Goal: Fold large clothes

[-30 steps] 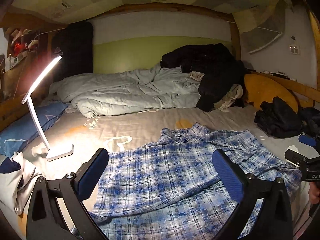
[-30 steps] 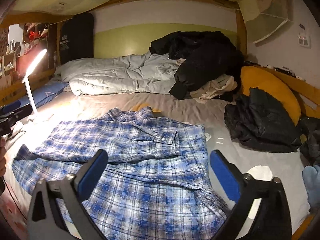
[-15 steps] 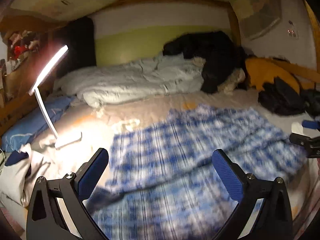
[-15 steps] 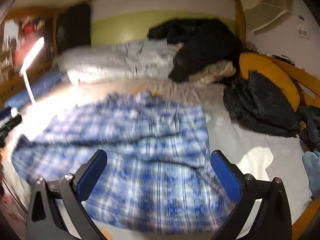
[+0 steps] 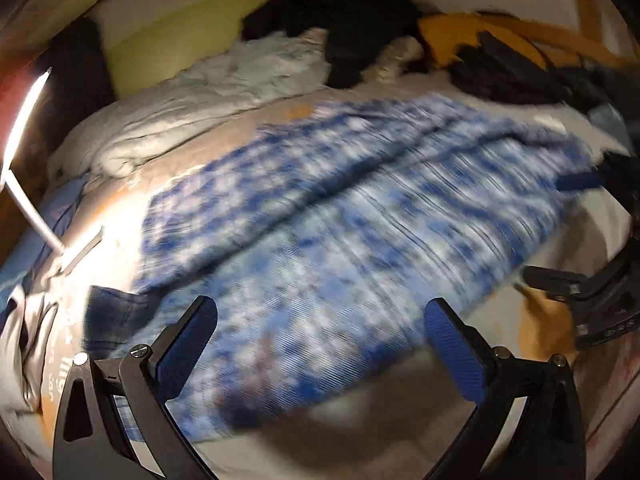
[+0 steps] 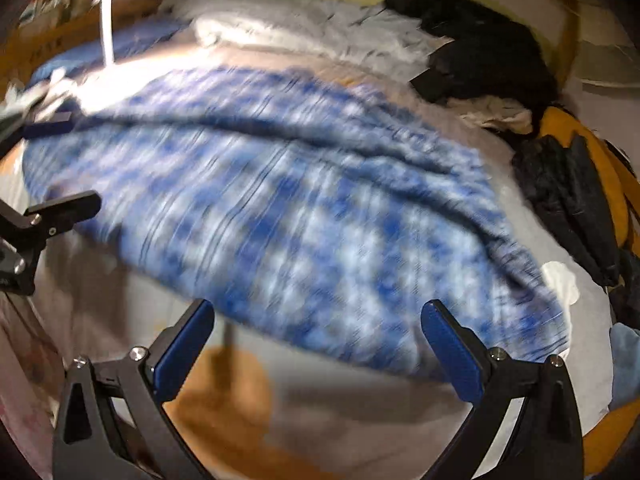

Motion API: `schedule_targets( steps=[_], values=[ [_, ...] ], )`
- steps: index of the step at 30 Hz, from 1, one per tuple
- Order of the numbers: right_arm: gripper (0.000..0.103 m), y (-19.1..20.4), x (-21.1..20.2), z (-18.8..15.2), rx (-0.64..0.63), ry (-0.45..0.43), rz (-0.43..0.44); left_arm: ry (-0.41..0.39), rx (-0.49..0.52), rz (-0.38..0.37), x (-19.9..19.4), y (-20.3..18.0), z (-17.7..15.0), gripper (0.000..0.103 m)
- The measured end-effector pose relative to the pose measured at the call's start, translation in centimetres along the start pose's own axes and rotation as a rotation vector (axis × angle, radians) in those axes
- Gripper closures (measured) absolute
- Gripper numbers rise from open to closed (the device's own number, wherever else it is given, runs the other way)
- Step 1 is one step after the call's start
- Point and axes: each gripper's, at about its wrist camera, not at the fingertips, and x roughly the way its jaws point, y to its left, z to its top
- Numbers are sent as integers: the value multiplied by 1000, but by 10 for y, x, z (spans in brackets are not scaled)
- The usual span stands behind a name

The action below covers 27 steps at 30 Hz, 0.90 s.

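Both tongs stood wide apart and empty. The left tongs [image 5: 320,344] hung over the near hem of the blue plaid shirt [image 5: 344,216]; the right tongs [image 6: 318,344] hovered just short of it. The shirt lay spread on the bed [image 6: 360,420], its long axis crosswise, with the quilt [image 5: 208,108] and dark clothes [image 6: 480,52] beyond.

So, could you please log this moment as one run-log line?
left claw: open | right claw: open | plaid shirt: spread on bed, ungripped | view: blurred
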Motion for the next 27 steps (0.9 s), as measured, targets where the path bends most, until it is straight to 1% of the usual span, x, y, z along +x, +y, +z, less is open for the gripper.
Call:
schedule_targets(
  steps=[2,3,5,8,10,12,15,17,18,19,21,22,23,24,25,26,27],
  values=[
    [0,9,2,-3,-49,1,-20,42,5,-38,5,-8,-6,0],
    [0,13,3,-5,-75,4,-35,57,5,-36,8,-11,-7,0],
    [0,16,7,-8,-100,24,-49,83,14,-6,18,-15,-11,0],
    [0,10,16,-8,-65,60,-46,127,29,27,33,-18,-18,0],
    [0,5,17,-6,-46,55,-65,126,14,21,36,-16,-20,0],
    [0,-4,19,-5,-31,44,-127,119,-25,44,35,-9,-19,0],
    [0,-21,25,-1,4,54,-134,104,-116,143,38,15,-19,0],
    [0,-33,26,0,45,59,-158,124,-178,162,44,33,-21,0],
    [0,-42,26,-1,77,58,-202,132,-221,160,46,43,-22,0],
    [0,-49,25,-1,100,56,-227,135,-255,165,46,50,-23,0],
    [0,-68,23,-1,163,49,-264,130,-295,218,45,61,-23,2],
    [1,-73,23,-1,184,47,-273,113,-312,263,41,66,-22,8],
    [2,-79,22,-1,206,42,-278,88,-335,306,37,71,-22,11],
    [9,-86,19,-1,229,30,-260,66,-354,327,34,77,-20,18],
    [14,-90,18,-1,242,23,-242,43,-369,346,31,82,-19,27],
    [19,-93,15,-1,255,10,-226,30,-373,365,28,84,-18,31],
    [39,-95,12,-1,267,-4,-214,21,-376,379,26,86,-16,44]
  ],
)
